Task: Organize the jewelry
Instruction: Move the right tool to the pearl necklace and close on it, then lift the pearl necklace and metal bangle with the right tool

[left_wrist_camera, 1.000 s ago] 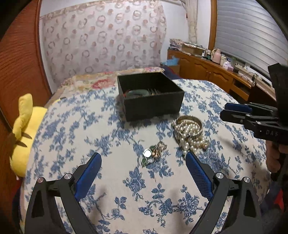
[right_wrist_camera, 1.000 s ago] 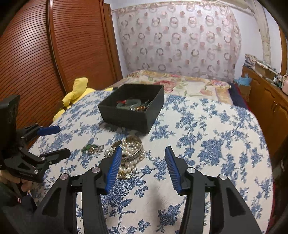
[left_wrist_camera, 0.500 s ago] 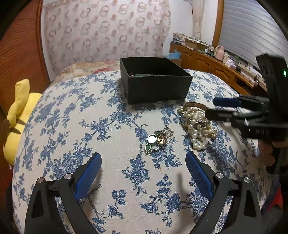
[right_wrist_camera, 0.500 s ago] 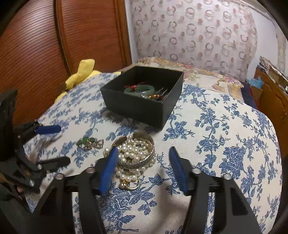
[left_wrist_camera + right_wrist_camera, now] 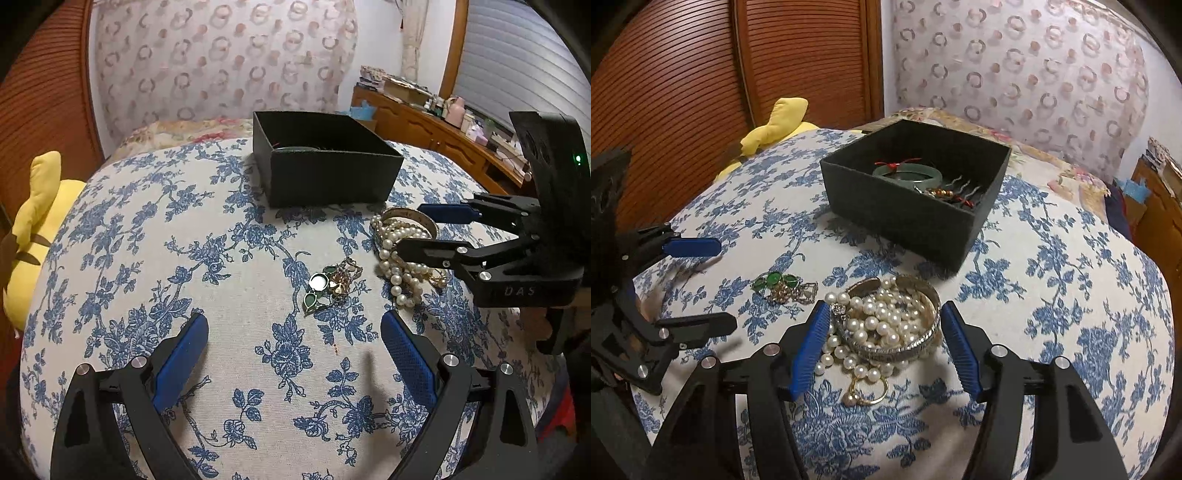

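In the left wrist view, the left gripper point(image 5: 295, 332) is being held wide and empty, the green brooch point(image 5: 328, 286) lying just ahead on the bed point(image 5: 147, 240). In the right wrist view, the right gripper point(image 5: 882, 339), just opened wider, is now being placed around the pearl pile point(image 5: 886, 325), closer than before; open bed is being left on its right, the black box point(image 5: 905, 206) behind.

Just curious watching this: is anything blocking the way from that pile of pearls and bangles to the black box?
Nothing visible does. The pearls and bangles lie on bare cloth just in front of the open black box, between the right gripper's open jaws.
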The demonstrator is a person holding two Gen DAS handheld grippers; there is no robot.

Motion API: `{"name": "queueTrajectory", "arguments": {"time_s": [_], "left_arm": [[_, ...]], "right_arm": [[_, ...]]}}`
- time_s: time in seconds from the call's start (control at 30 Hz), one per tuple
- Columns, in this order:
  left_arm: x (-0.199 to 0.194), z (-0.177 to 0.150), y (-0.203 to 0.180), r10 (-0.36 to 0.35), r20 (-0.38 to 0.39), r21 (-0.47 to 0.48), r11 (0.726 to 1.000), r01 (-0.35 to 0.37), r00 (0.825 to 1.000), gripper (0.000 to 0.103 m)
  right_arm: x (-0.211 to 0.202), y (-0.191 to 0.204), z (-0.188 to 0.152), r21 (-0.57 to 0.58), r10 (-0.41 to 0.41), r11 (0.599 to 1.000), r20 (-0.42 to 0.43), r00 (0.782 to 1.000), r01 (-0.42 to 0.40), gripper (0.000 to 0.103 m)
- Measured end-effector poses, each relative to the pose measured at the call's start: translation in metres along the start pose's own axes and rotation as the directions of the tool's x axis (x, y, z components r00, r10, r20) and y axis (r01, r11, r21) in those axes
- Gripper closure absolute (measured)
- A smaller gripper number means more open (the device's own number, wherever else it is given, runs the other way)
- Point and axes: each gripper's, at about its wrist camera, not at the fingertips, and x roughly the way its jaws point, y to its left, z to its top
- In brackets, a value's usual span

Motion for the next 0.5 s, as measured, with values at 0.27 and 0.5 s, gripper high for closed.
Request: {"name": "queueTrajectory", "arguments": {"time_s": [0.27,0.5], "left_arm": [[0.002,0.0,0.002,-0.005,-0.007,-0.015,1.0,0.005,1.0,0.012],[0.005,0.0,0.002,-0.002,-0.011,-0.009,1.0,0.002,1.0,0.012]], "right_arm": [[-0.014,-0.009,-0.001,0.04,0.007,0.999,0.014,1.0,-0.008,0.097],[-0.01,-0.023,-0.004,0.106,0.021,0.994,-0.014,1.0,-0.02,0.101]]}}
